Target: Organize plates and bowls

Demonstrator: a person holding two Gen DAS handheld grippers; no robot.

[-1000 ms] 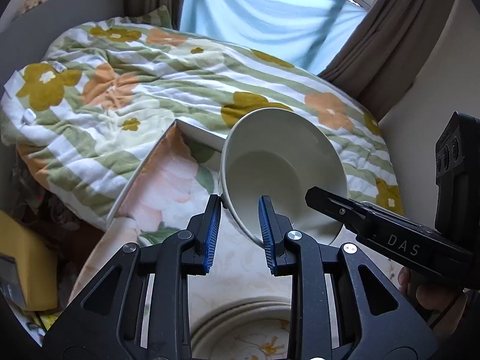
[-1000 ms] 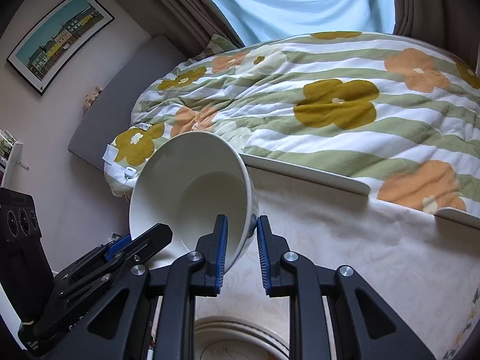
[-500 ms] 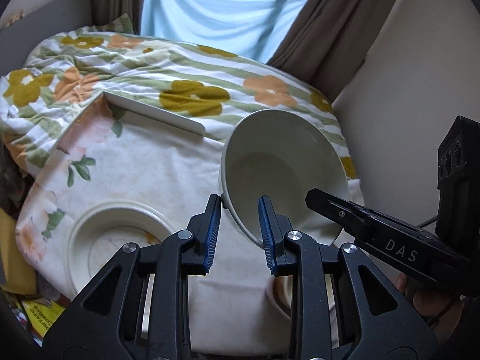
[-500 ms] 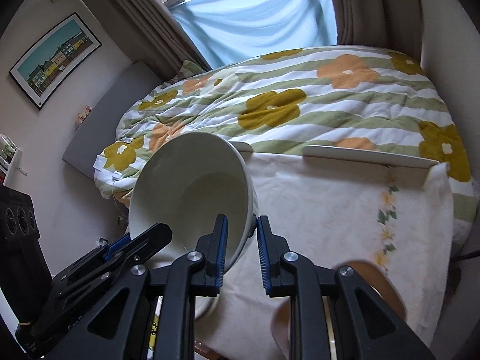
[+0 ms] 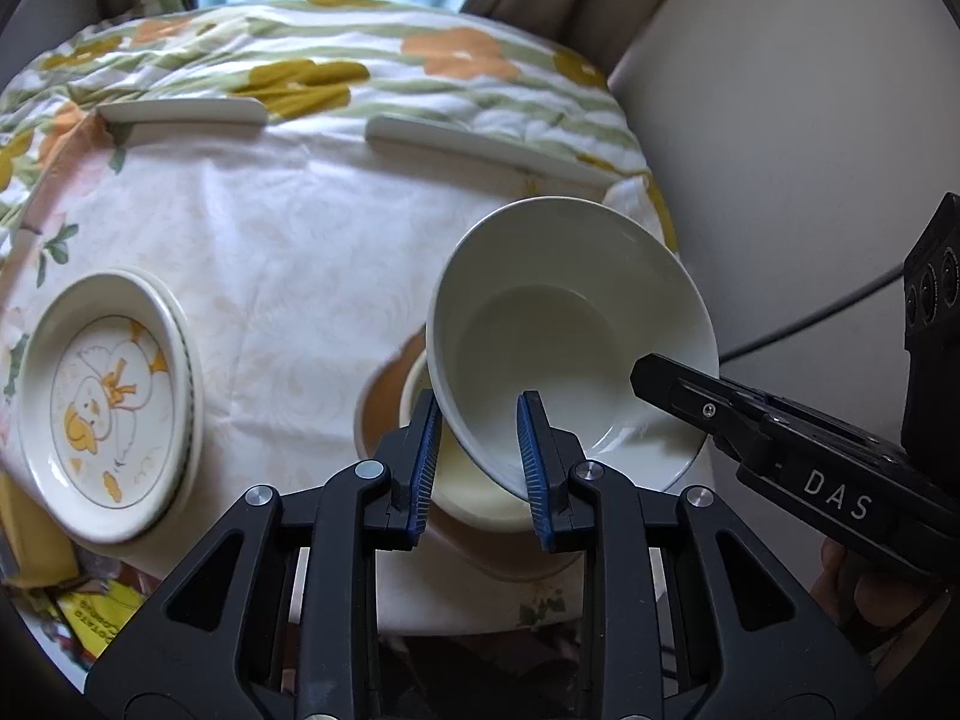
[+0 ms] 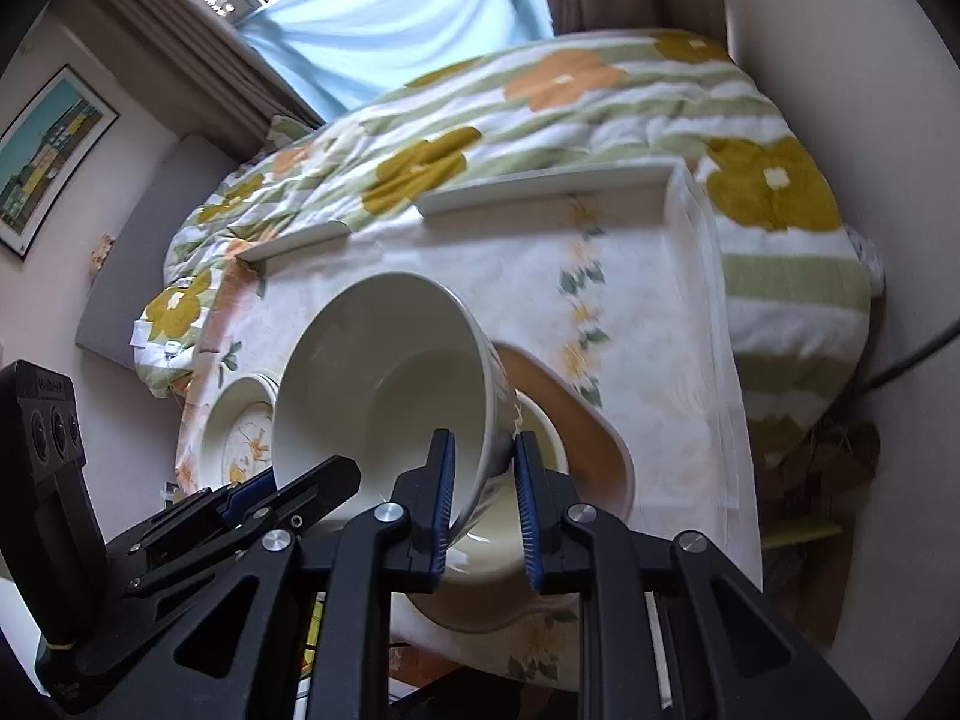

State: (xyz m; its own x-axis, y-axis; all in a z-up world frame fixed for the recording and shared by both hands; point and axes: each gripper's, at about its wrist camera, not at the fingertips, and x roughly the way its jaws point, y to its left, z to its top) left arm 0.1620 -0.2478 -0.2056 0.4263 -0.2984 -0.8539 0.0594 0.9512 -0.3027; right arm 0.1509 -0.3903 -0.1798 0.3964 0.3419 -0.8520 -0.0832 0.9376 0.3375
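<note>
The white bowl (image 5: 570, 324) hangs tilted over a smaller bowl (image 5: 474, 498) on a tan plate (image 6: 576, 414), near the desk (image 5: 288, 228) edge. Both the left hand-held gripper (image 5: 478, 462) and right hand-held gripper (image 6: 480, 498) are clamped on its rim. A duck-print plate stack (image 5: 102, 402) sits well apart.

A plain white bowl (image 5: 558, 324) is tilted, its open side facing the cameras, just above a second pale bowl (image 5: 468, 492) that sits on a tan plate (image 6: 576, 414). To the left lies a stack of plates (image 5: 102, 402), the top one printed with yellow ducks.
</note>
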